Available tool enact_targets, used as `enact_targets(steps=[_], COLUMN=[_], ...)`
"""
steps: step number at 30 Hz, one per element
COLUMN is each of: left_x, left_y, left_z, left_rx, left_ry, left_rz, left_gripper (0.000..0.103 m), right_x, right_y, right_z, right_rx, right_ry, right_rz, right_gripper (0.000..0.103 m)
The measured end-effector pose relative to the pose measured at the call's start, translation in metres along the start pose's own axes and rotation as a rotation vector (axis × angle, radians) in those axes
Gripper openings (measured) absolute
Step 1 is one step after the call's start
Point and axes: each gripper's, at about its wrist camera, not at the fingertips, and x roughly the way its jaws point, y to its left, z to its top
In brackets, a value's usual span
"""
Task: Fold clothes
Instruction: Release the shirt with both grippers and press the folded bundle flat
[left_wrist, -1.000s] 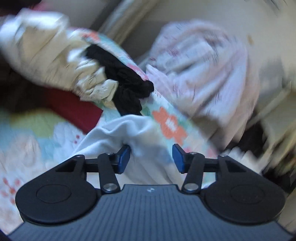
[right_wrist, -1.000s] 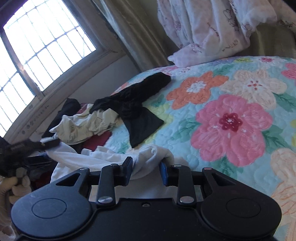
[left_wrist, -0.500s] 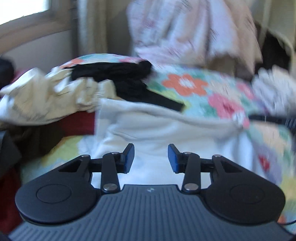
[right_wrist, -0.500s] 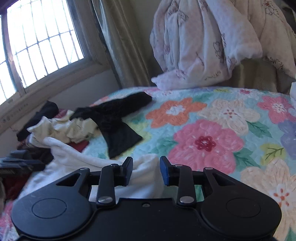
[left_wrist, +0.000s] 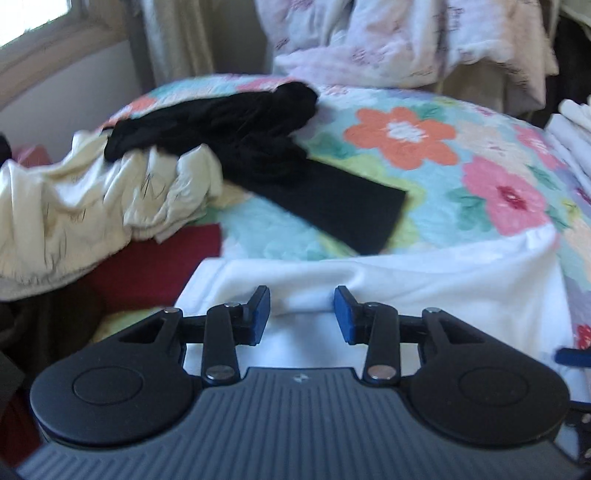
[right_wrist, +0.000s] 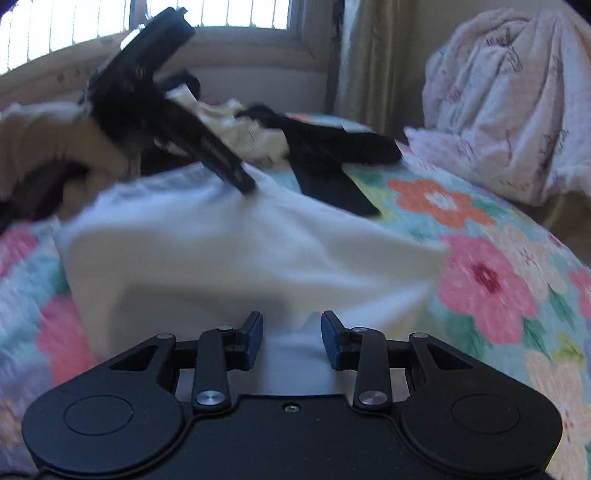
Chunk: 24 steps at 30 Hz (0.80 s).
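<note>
Bed with a floral quilt (left_wrist: 402, 136) under a barred window (right_wrist: 221, 14); curtain (right_wrist: 365, 62) at the corner, a pale bundled blanket (right_wrist: 506, 107) behind, and black trousers (left_wrist: 258, 147) over a cream garment (left_wrist: 92, 199) at the far side. White garment (right_wrist: 240, 251) lies spread and rumpled across the quilt's near edge. Left gripper (left_wrist: 301, 314) and right gripper (right_wrist: 291, 339) each have jaws apart with a fold of white cloth between; whether the pads pinch it I cannot tell.

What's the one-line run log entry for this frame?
stage: spreading white cotton garment on floral quilt | left gripper: garment between jaws | right gripper: same | black trousers: unfolded behind
</note>
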Motion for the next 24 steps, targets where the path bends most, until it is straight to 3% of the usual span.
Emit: enact_targets(steps=[6,9,12,15,17,19,21,24], left_x=[-0.03,-0.067,-0.096,-0.11,-0.114,-0.106,-0.095,-0.09], left_y=[0.002,0.009,0.008,0.011,0.013,0.014,0.021,0.034], left_z=[-0.007,-0.023,-0.055,-0.087,-0.106,-0.121,-0.134,-0.143], left_rx=[0.007,-0.048,-0.044,-0.083,-0.107,-0.089,-0.101,-0.153], left_ry=[-0.032,-0.085,-0.096,-0.085,-0.072,-0.022,0.024,0.019], left_rz=[0.089,0.047,0.029,-0.013,-0.029,0.029,0.079,0.035], left_gripper=[0.039,0.04,0.039,0.038,0.038,0.04,0.041,0.042], right_x=[-0.005,-0.014,-0.029,-0.037,-0.035,-0.031,-0.02,-0.009], right_y=[-0.014,-0.017,-0.011,0.008,0.035,0.063,0.088,0.102], right_z=[-0.02,-0.017,-0.008,0.007,0.018,0.023,0.018,-0.007], right_rx=[0.042,0.071,0.121,0.175,0.127,0.06,-0.011,-0.063], right_ry=[0.049,0.05,-0.008,-0.087,-0.119,-0.129,-0.085,-0.027], right_rz=[-0.022,-0.045,-0.044,0.033,0.07,0.087,0.074,0.026], right_gripper=[0.036,0.037,0.038,0.04,0.04,0.04,0.039,0.039])
